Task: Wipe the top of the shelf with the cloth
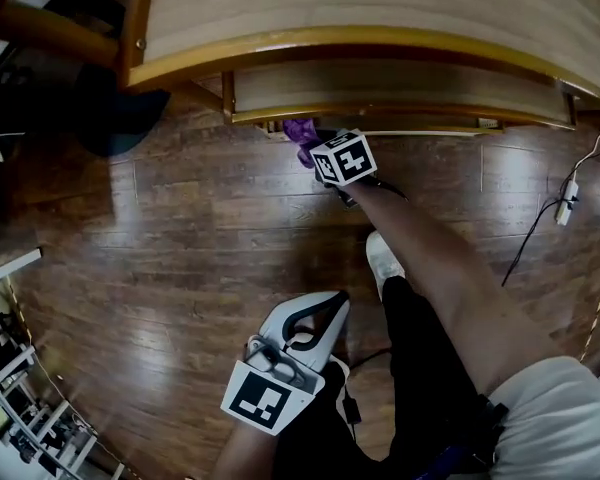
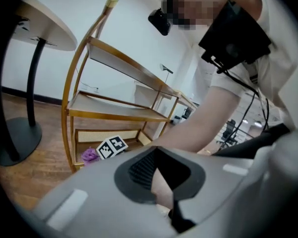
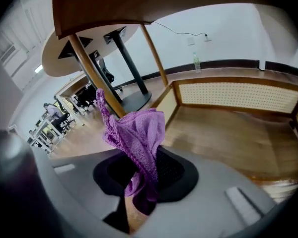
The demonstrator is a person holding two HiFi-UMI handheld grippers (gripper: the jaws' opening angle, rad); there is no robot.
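The wooden shelf with a golden frame [image 1: 380, 3] fills the top of the head view, its top board bare. My right gripper [image 1: 315, 155] is low at the front of the shelf's bottom tier [image 3: 228, 138], shut on a purple cloth [image 1: 302, 134]. In the right gripper view the cloth [image 3: 136, 133] bunches up out of the closed jaws of the gripper [image 3: 144, 185]. My left gripper [image 1: 332, 306] hangs near the person's legs, away from the shelf, jaws together and holding nothing. From the left gripper view, past the gripper [image 2: 164, 182], I see the shelf [image 2: 119, 114] and the cloth [image 2: 89, 155].
A round table's black base [image 1: 120, 118] stands left of the shelf on the wood floor. A cable with a power strip [image 1: 565, 203] lies at the right. The person's white shoe [image 1: 383, 260] is between the grippers. Metal racks [image 1: 10, 388] line the lower left.
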